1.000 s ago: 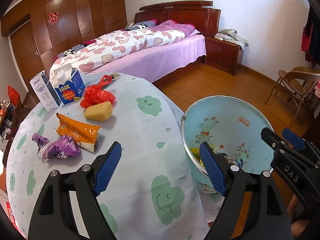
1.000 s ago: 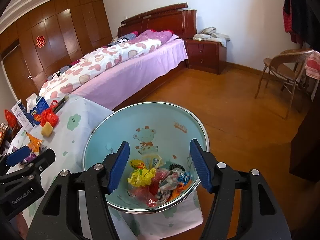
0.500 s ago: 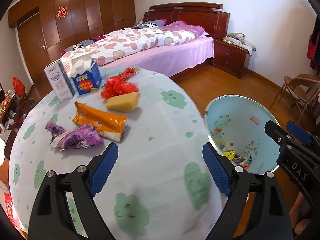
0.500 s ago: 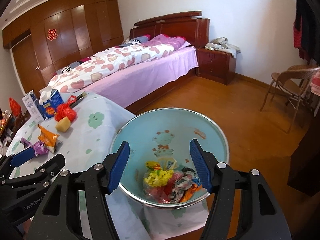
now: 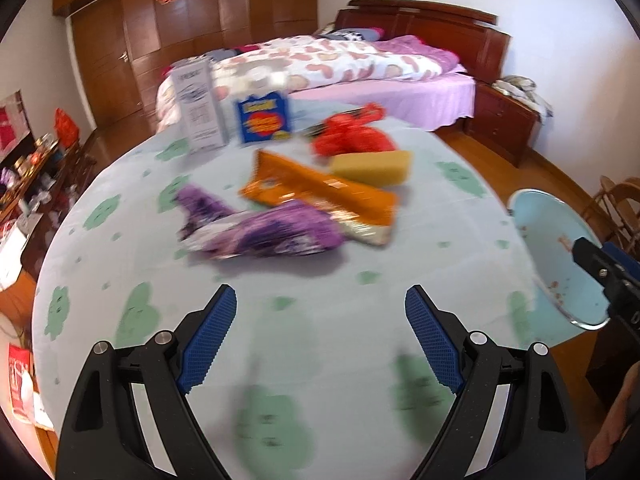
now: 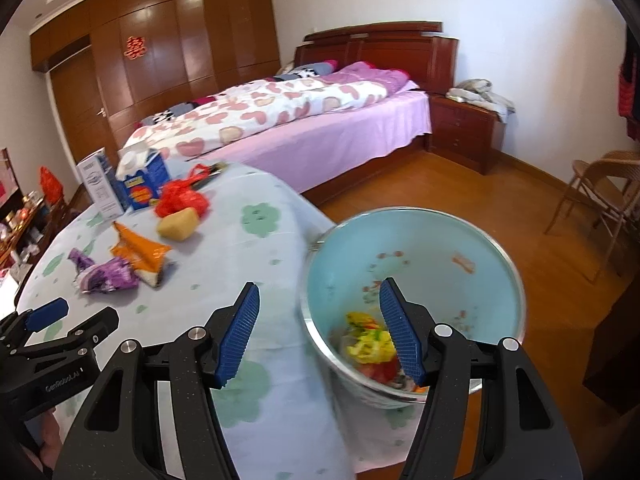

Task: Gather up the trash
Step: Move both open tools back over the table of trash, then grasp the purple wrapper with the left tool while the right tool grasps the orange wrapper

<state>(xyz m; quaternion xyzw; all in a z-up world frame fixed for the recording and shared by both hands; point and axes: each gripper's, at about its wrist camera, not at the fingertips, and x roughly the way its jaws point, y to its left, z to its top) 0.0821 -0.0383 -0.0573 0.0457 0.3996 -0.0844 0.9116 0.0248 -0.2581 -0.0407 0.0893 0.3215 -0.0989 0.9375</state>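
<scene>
Bright, even daylight; heavy fisheye bending, black vignette at corners. Left view motion-blurred throughout; glare on glossy brown wooden wardrobe (image 6: pixel 160 52) at 11 o'clock.

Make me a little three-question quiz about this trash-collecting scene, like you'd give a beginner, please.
1. True or false: the left gripper is holding a wrapper.
2. Which piece of trash lies nearest the left gripper: A) the red bag, B) the purple wrapper, C) the yellow sponge?
3. Fill in: the light blue bin beside the table already holds ______.

Key:
1. False; both it and the right gripper are open and empty.
2. B; the orange wrapper lies just behind it.
3. Some crumpled colourful trash at the bottom.
</scene>
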